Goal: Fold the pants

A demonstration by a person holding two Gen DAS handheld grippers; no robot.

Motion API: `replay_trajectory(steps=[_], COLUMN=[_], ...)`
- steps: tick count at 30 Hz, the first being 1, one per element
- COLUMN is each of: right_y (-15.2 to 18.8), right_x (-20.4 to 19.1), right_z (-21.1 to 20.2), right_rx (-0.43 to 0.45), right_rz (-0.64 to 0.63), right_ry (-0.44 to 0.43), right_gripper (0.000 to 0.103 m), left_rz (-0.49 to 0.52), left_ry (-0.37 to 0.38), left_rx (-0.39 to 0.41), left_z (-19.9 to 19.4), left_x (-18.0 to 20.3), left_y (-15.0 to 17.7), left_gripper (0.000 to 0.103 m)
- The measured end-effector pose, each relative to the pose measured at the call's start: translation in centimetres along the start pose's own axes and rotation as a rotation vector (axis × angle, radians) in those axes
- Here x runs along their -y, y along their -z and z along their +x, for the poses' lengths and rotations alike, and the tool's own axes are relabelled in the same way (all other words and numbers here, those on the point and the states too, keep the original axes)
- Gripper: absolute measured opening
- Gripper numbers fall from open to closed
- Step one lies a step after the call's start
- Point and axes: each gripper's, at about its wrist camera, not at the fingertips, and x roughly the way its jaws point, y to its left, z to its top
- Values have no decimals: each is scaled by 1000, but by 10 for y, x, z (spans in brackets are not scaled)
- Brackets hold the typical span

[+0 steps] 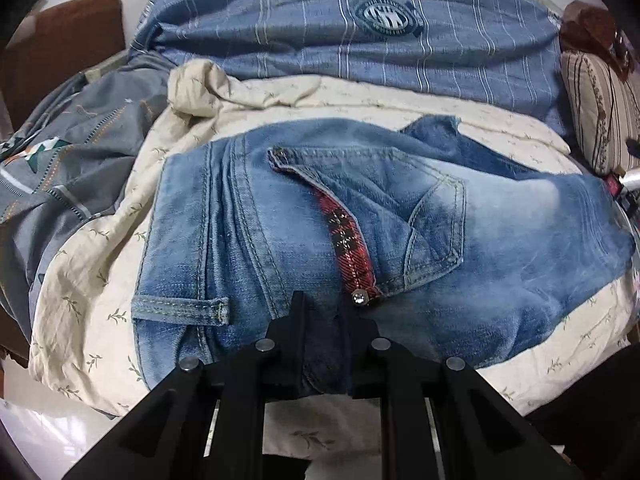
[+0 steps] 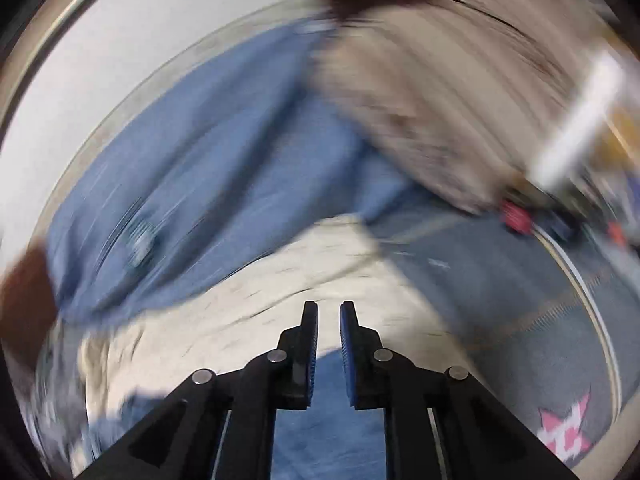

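Observation:
Light blue jeans [image 1: 304, 216] lie folded on a cream floral sheet [image 1: 92, 280], back pocket and red plaid trim facing up. My left gripper [image 1: 324, 312] is shut on the near folded edge of the jeans, with denim bunched between its fingers. The right wrist view is motion-blurred. My right gripper [image 2: 329, 312] is open and empty, with a narrow gap between its blue pads [image 2: 347, 344], and hovers over the cream sheet [image 2: 280, 296]. A strip of blue denim [image 2: 320, 420] shows below it.
A blue striped quilt with a round badge [image 1: 384, 16] lies behind the jeans. A grey patterned cover [image 1: 72, 160] is bunched at the left. A striped cushion [image 1: 600, 112] sits at the right. Brown furniture [image 1: 60, 40] stands at the far left.

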Motion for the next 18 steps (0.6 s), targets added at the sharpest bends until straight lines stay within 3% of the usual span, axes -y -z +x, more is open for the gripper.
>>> replay_trajectory(steps=[3, 6, 10, 12, 14, 18], right_y=[18, 51, 94, 104, 112, 114], right_x=[-92, -166, -227, -240, -251, -256], right_z=[25, 56, 86, 105, 116, 126], right_rx=[-135, -252, -312, -345, -362, -364], right_rz=[-236, -400, -563, -586, -621, -668], right_ry=[-180, -286, -290, -292, -280, -245], right_gripper=[14, 14, 14, 14, 14, 14], left_rz=[-40, -42, 18, 32, 33, 14], left_ry=[10, 18, 10, -6, -6, 1], left_rx=[35, 59, 106, 124, 142, 154], left_z=[-2, -6, -15, -18, -22, -25], left_x=[-3, -4, -2, -1, -5, -15], left_y=[4, 6, 9, 11, 11, 9], left_gripper=[15, 15, 19, 29, 48, 50])
